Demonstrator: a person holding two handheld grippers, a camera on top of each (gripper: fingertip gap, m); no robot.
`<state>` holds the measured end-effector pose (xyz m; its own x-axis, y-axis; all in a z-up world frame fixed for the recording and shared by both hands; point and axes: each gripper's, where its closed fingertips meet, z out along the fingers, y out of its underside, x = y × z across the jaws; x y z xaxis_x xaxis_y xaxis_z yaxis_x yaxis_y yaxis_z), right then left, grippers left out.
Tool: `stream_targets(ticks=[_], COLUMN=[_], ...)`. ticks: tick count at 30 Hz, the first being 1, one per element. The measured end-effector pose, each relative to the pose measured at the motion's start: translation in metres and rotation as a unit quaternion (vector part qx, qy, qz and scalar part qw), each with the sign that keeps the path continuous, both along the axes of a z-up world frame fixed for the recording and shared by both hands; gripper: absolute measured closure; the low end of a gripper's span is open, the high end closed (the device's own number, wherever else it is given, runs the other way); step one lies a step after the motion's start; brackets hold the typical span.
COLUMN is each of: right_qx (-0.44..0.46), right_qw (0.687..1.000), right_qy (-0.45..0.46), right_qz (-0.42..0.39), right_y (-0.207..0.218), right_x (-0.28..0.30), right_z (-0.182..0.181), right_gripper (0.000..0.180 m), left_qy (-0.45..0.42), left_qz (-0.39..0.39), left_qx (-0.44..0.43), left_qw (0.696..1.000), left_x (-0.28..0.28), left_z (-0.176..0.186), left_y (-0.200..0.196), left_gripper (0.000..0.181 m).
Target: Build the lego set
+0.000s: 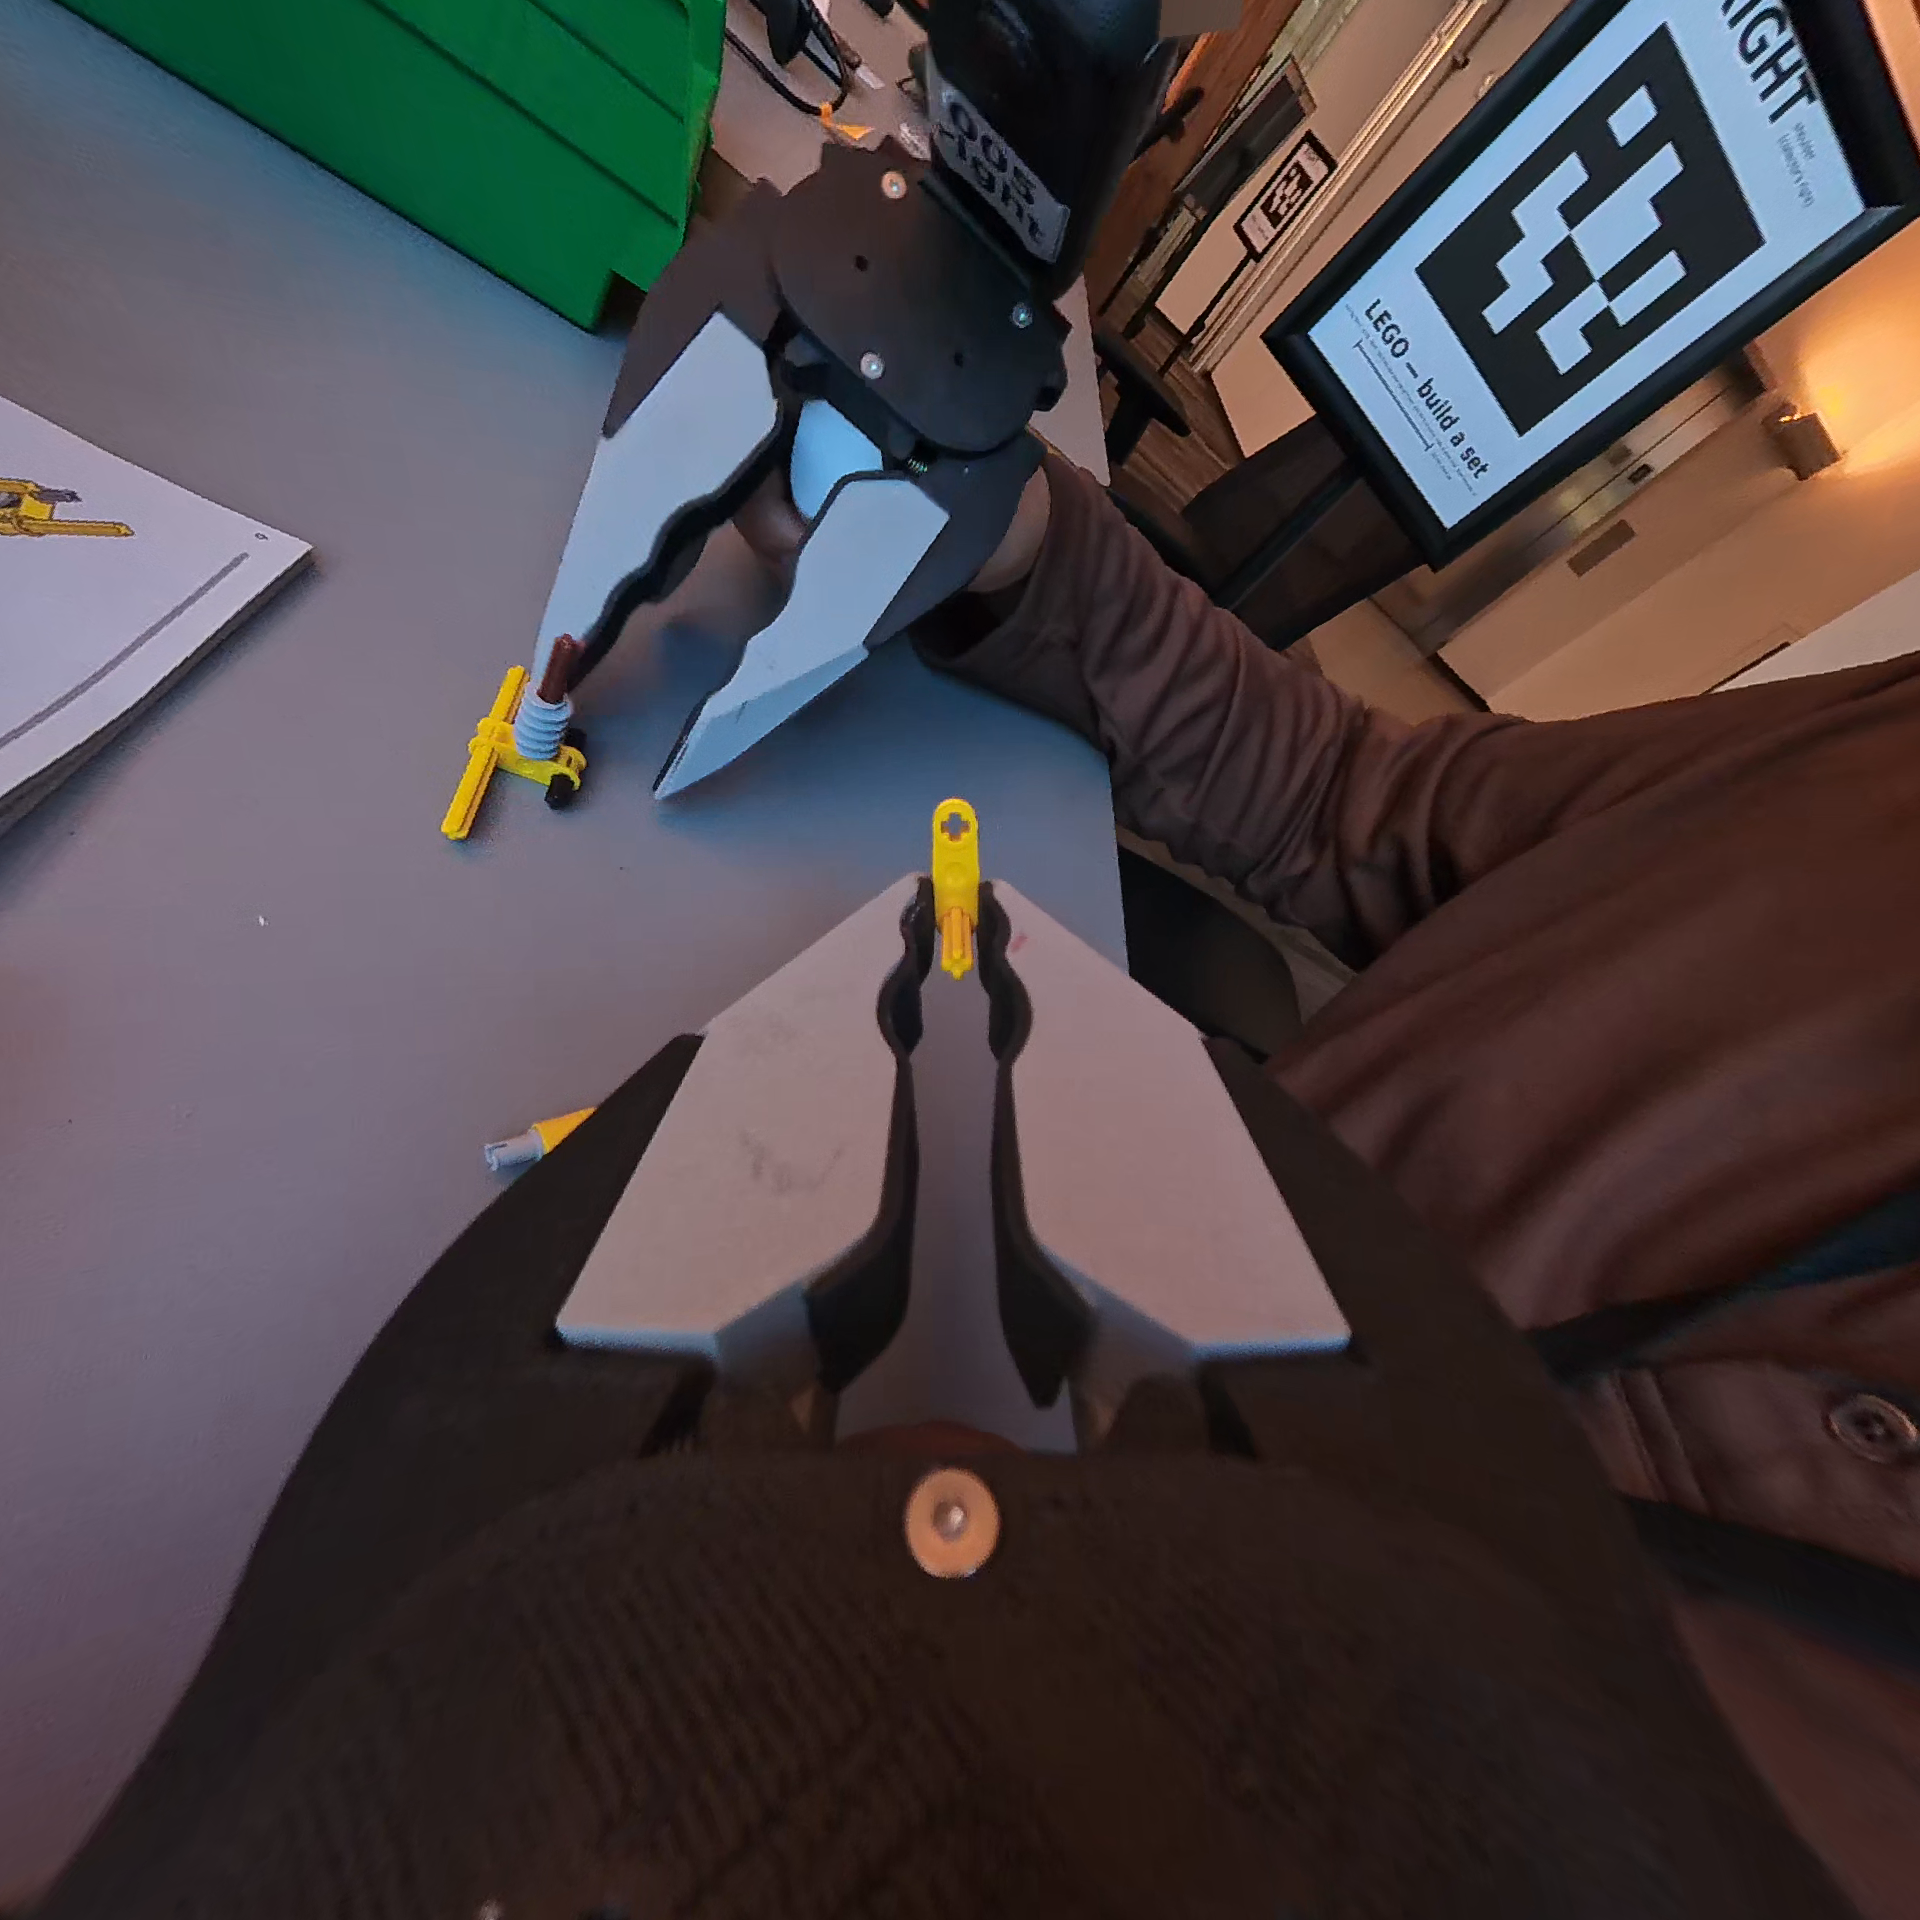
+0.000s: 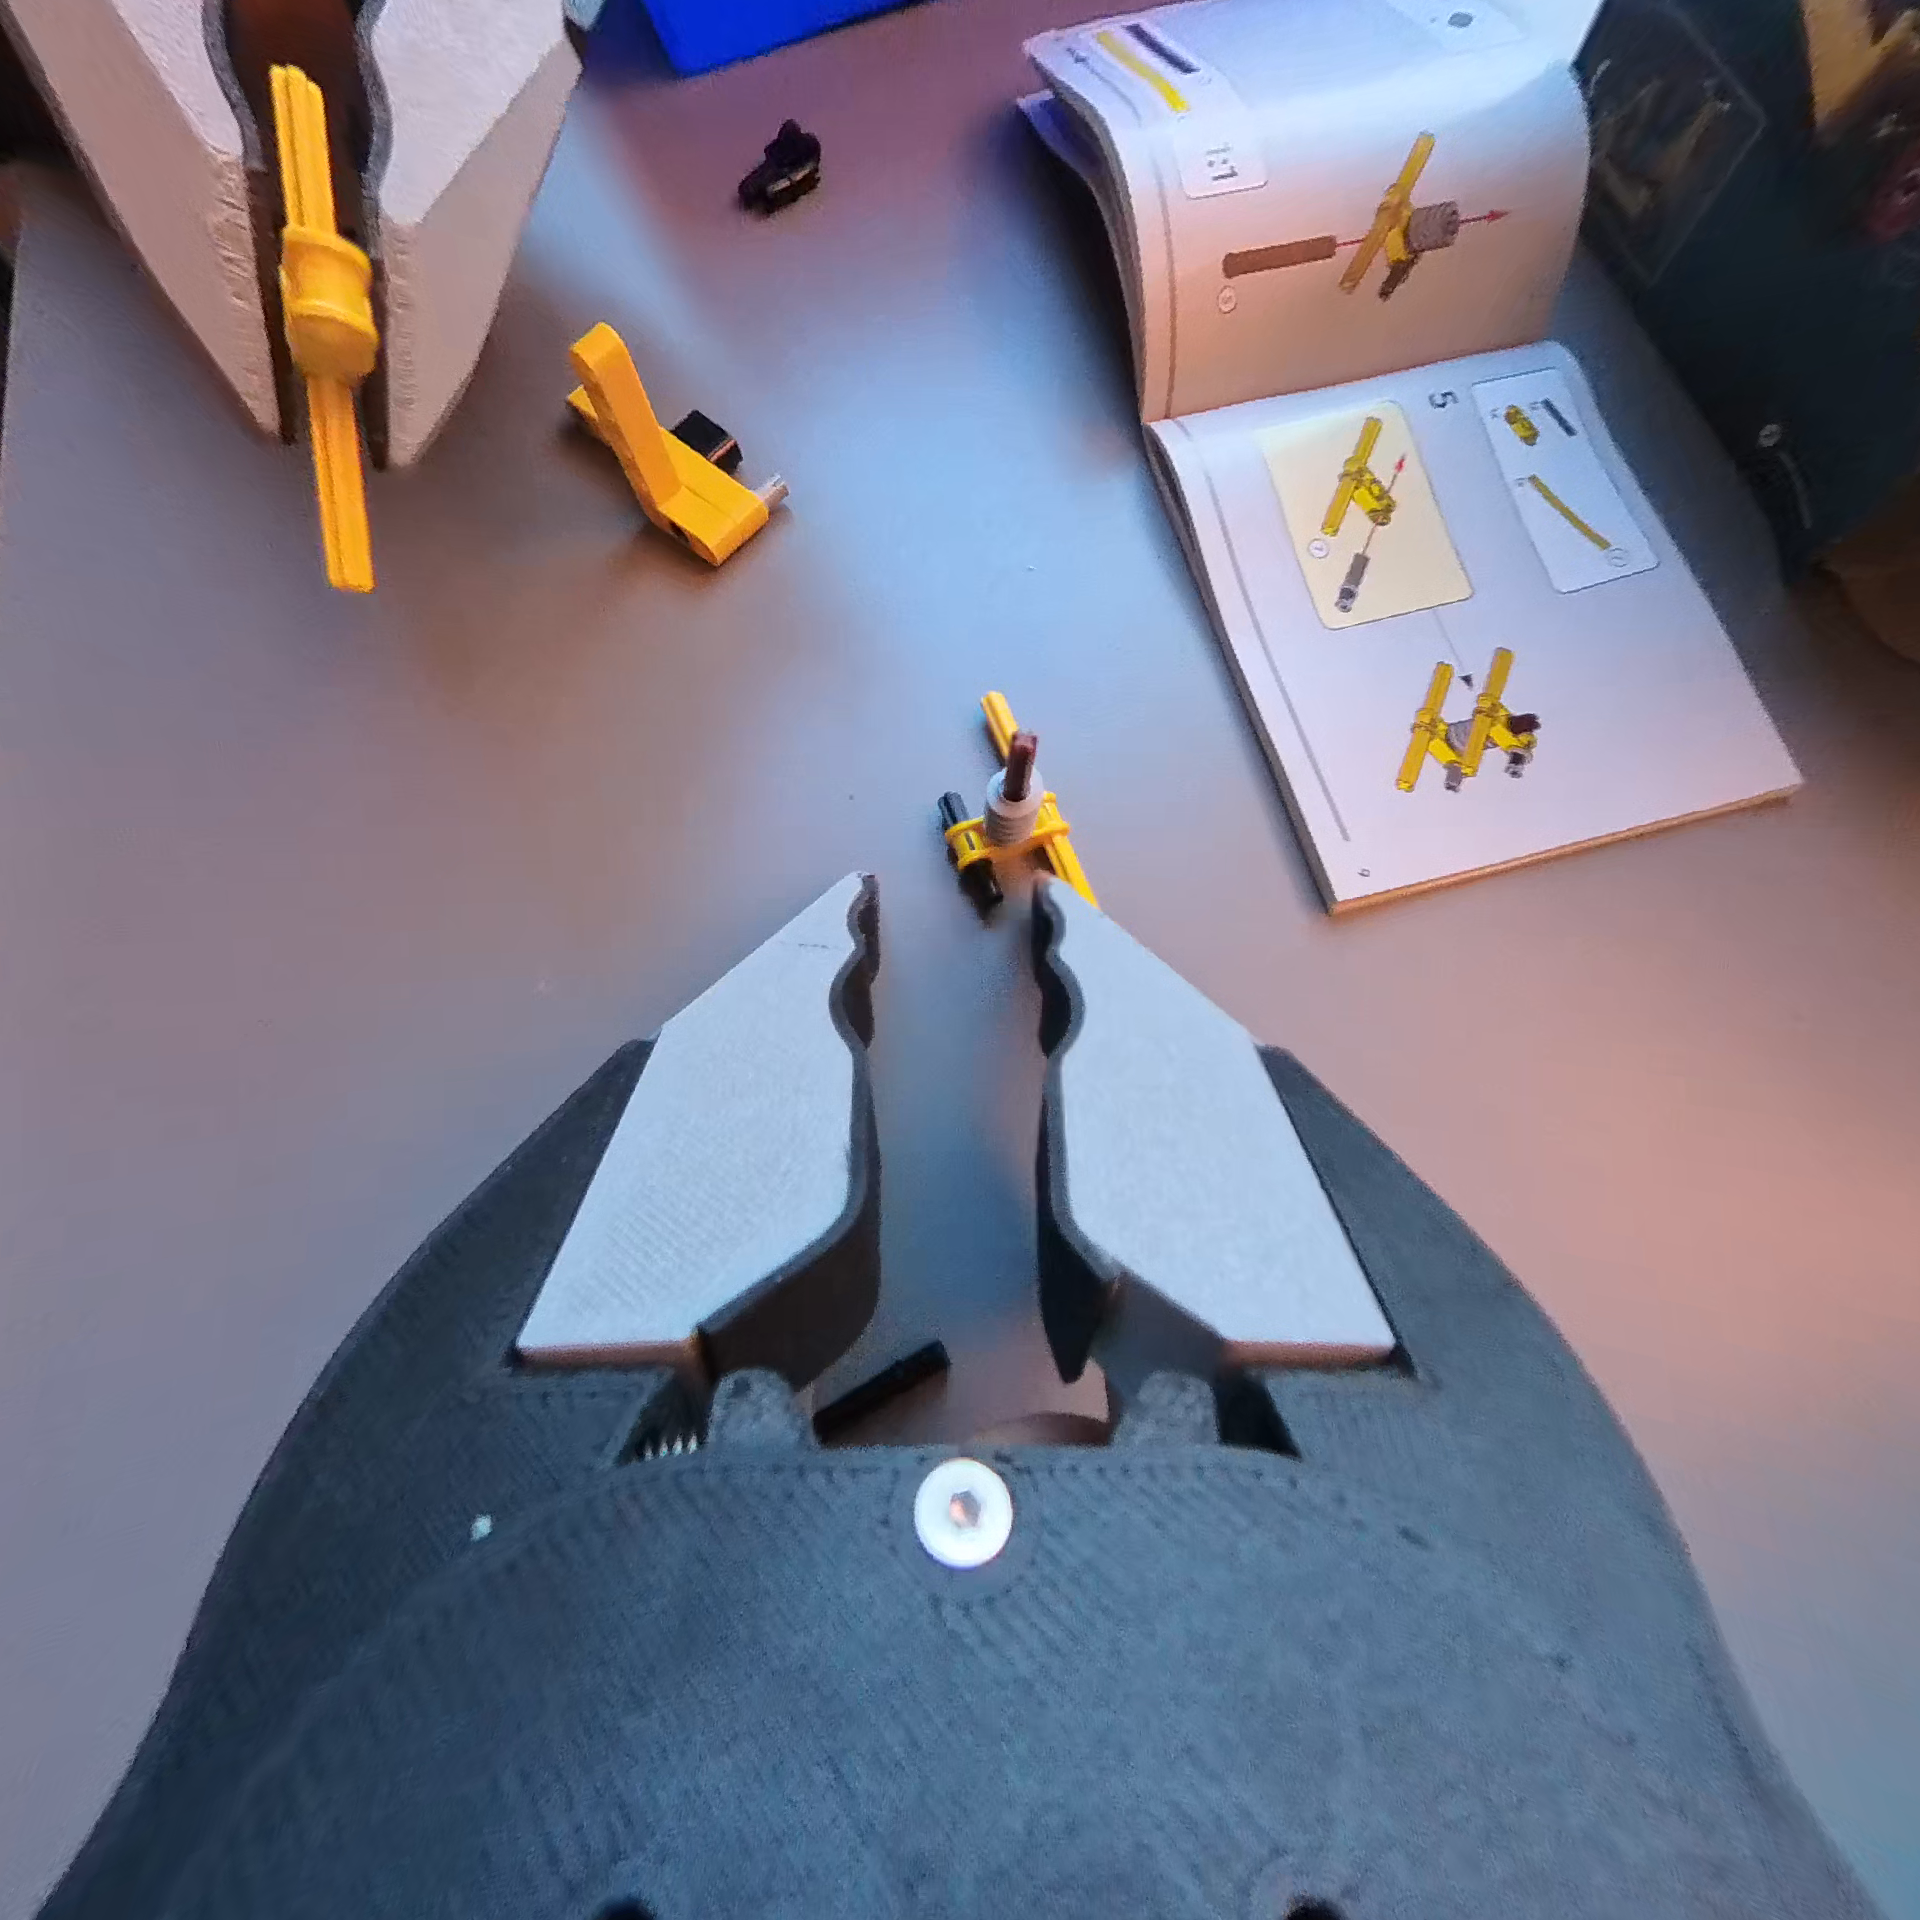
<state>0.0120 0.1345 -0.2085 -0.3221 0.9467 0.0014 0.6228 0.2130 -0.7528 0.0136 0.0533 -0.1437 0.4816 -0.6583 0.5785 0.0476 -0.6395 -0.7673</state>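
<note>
The left tool (image 1: 951,902) is pinching a yellow axle with connector (image 1: 954,875); the right tool (image 2: 954,894) is gaping beside the small assembly (image 2: 1003,821) on the desk (image 2: 520,779). Closing off-centre is likely tipping it, its brown pin (image 2: 1022,762) skewing.

Right gripper (image 2: 954,899): matt, layer-ribbed printed plastic, grey finger faces, shiny metal screw (image 2: 963,1512) at base. Just ahead of its tips, glossy plastic yellow assembly (image 2: 1008,821). Beyond to the right, smooth paper booklet (image 2: 1455,623). Table (image 2: 520,831) matt grey.
</note>
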Motion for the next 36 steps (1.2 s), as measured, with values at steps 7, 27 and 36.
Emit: stream_targets(ticks=[7, 27, 36], right_qx=[0.008, 0.042, 0.239], right_qw=[0.993, 0.989, 0.967], right_qy=[0.045, 0.043, 0.066], right_qz=[-0.105, -0.138, 0.054], right_y=[0.037, -0.002, -0.041], right_x=[0.051, 0.05, 0.013], right_z=[0.025, 0.017, 0.028], right_gripper=[0.158, 0.179, 0.178], left_qy=[-0.003, 0.017, 0.033], left_qz=[0.002, 0.002, 0.004], left_qx=[0.0, 0.002, -0.036], left_qw=[1.0, 1.0, 0.999], left_x=[-0.001, 0.0, -0.002], left_z=[0.001, -0.004, -0.019], left_y=[0.0, 0.0, 0.0], left_gripper=[0.176, 0.176, 0.176])
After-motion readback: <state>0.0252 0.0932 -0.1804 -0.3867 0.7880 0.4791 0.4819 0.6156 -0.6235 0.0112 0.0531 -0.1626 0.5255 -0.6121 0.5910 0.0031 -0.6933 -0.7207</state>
